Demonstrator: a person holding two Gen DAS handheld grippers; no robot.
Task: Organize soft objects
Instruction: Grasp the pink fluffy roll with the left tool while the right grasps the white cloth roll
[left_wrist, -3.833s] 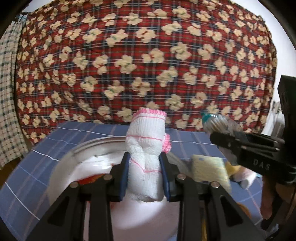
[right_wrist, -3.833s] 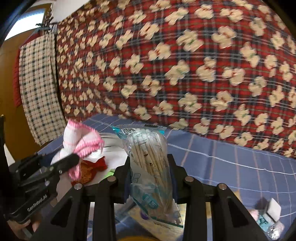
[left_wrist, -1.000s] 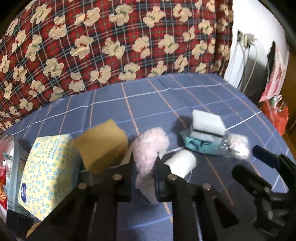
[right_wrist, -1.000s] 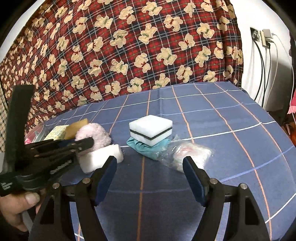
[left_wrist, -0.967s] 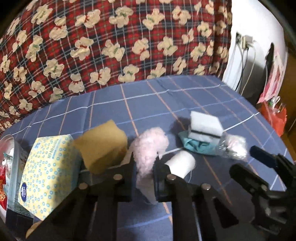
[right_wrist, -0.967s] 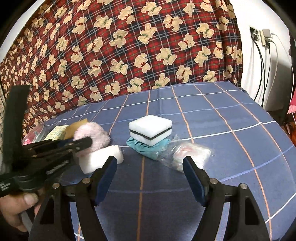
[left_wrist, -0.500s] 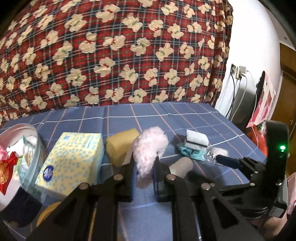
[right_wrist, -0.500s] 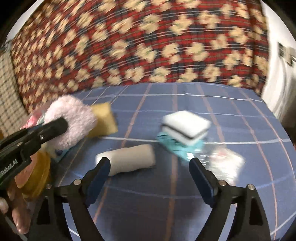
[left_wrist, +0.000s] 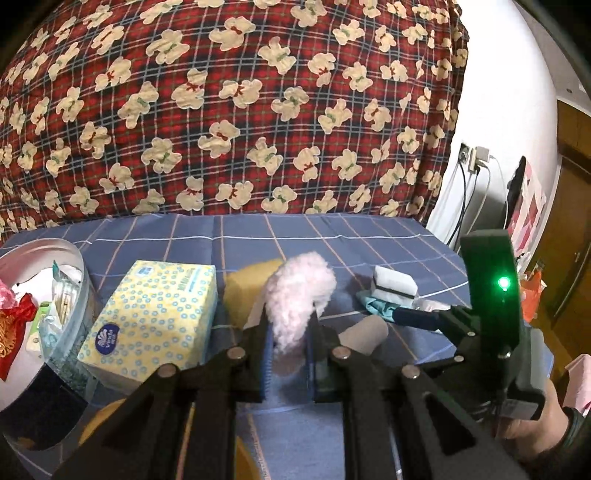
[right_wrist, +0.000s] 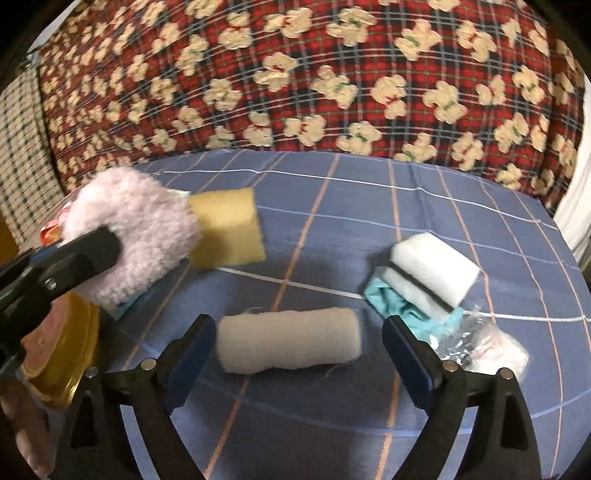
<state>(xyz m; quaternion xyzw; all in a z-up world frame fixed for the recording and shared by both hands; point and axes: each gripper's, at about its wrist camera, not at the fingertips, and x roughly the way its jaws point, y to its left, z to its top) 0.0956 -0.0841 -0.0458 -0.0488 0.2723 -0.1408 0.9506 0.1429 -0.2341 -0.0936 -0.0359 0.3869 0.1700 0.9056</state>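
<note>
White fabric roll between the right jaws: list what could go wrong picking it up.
1. The open right gripper straddles the white fabric roll lengthwise; closing on its ends may buckle or squirt it out.
2. The white sponge and crinkly plastic packet lie just outside one jaw, so it might snag them.
3. The left gripper, holding the pink fluffy pad, hovers close; the two could collide.

Pink puff (left_wrist: 297, 295) — seemingly grey roll (right_wrist: 288, 341) — blue-checked cloth (right_wrist: 369, 206).

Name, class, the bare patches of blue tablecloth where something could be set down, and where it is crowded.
Bare: the far tablecloth between the bear blanket and the sponges; also the near strip before the white roll. Crowded: around the tissue box, yellow sponge and white sponge.
</note>
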